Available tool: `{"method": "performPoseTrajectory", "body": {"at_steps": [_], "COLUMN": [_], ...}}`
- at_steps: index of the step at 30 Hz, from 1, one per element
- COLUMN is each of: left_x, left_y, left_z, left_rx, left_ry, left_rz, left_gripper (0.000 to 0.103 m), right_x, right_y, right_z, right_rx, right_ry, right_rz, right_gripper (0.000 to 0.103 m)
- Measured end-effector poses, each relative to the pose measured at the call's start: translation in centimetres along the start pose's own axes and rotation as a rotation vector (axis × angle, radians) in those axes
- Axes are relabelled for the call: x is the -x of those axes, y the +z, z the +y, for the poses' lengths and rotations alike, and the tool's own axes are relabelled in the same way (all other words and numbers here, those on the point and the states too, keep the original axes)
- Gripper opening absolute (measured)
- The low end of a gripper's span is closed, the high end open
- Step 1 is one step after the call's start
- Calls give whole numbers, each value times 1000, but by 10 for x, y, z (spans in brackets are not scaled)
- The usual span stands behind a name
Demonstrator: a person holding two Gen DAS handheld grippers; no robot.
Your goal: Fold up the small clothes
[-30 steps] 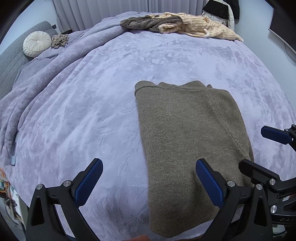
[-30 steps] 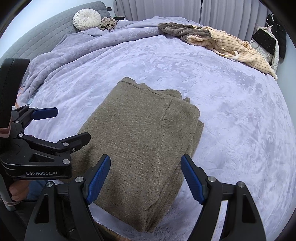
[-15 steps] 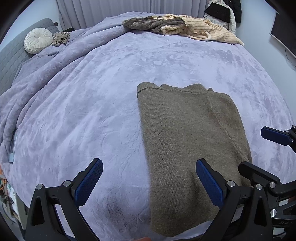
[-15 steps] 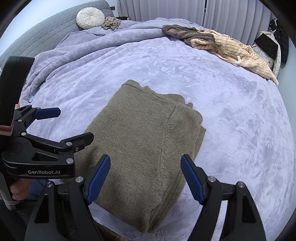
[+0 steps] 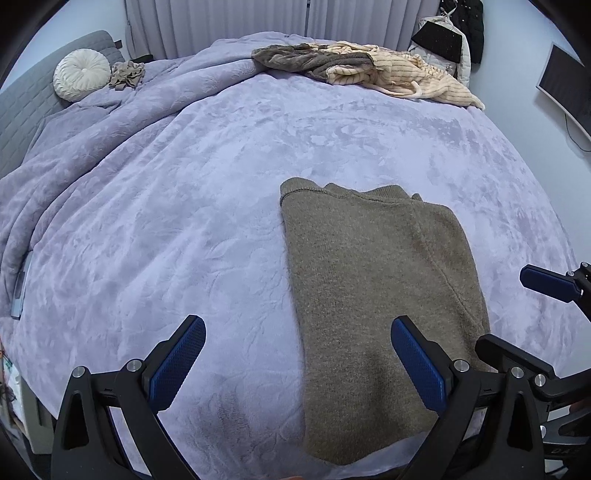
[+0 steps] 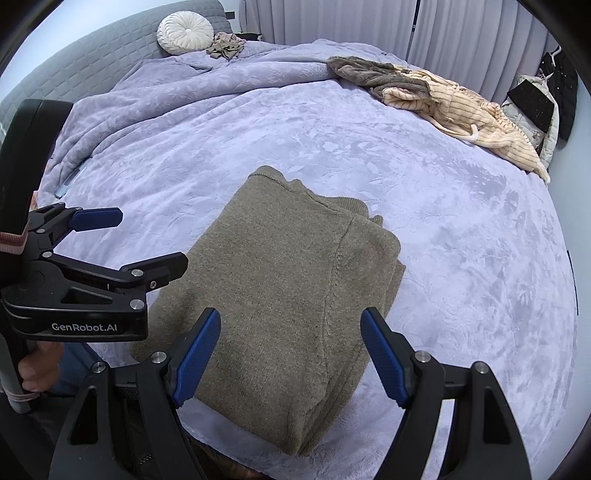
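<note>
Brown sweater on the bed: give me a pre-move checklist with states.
1. Left claw open and empty: ok.
2. Right claw open and empty: ok.
3. Brown sweater lies folded flat on the purple blanket: ok.
4. Sweater's far edges aligned: not ok, a layer pokes out at the corner.
5. Next garments in the far pile within reach: cannot tell.

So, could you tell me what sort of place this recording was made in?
Most likely a bedroom: a wide bed under a lilac blanket, a padded grey headboard with a round white cushion, and long curtains behind.
</note>
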State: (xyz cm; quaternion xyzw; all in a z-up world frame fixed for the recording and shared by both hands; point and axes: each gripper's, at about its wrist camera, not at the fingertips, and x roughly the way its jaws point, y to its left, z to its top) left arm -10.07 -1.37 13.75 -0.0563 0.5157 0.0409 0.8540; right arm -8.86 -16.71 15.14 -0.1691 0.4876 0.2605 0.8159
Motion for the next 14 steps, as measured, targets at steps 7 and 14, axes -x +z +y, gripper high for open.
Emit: {"method": "performPoseTrajectory", "body": {"at_steps": [7, 14], "left_x": [7, 9], "left_y": [-2, -7], "left_z": [5, 6], "left_rx": [4, 12], "left_ry": [-9, -8], "left_rz": [-16, -13], "left_gripper": [101, 101], "right_x": [5, 8], "right_y": [0, -3], "right_z": [5, 10], "right_rx": [-5, 7], "right_ry": [-7, -3], "right_rz": [-6, -11], "right_gripper": [81, 81]}}
